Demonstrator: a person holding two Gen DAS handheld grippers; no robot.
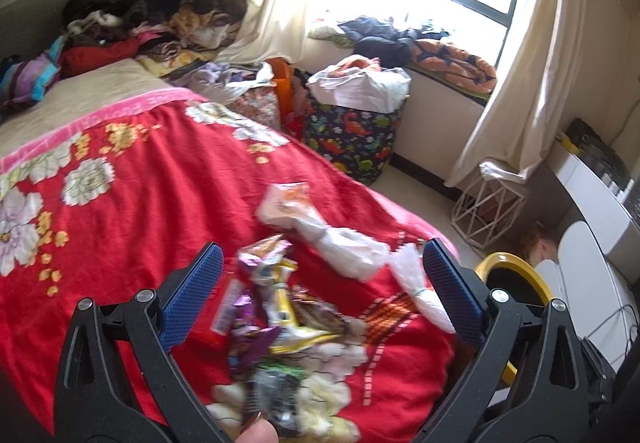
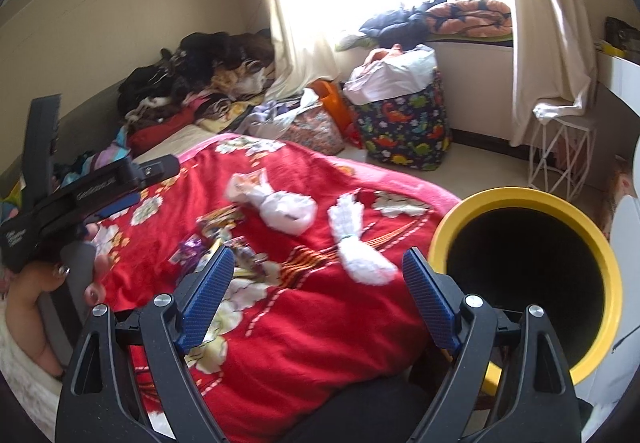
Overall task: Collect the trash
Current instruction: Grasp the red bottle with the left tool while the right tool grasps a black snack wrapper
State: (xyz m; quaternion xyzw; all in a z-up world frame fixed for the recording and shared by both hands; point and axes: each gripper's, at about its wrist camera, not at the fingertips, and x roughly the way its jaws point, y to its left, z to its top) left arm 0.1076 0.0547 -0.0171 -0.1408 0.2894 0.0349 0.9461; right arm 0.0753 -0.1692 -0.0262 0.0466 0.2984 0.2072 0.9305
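since both tools are spread wide and empty, left gripper (image 1: 320,283) hangs over the snack wrappers (image 1: 272,307) on the red blanket (image 1: 132,211); right gripper (image 2: 318,293) is near the yellow bin (image 2: 440,239). wrappers look light, crinkly, slippery: pinch a bunched fold.

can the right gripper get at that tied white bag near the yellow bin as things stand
Probably yes. The right gripper is open and empty, and the tied white bag lies in the open on the red blanket just ahead of it, nothing on top. The yellow bin stands off to the side, apart from the bag.
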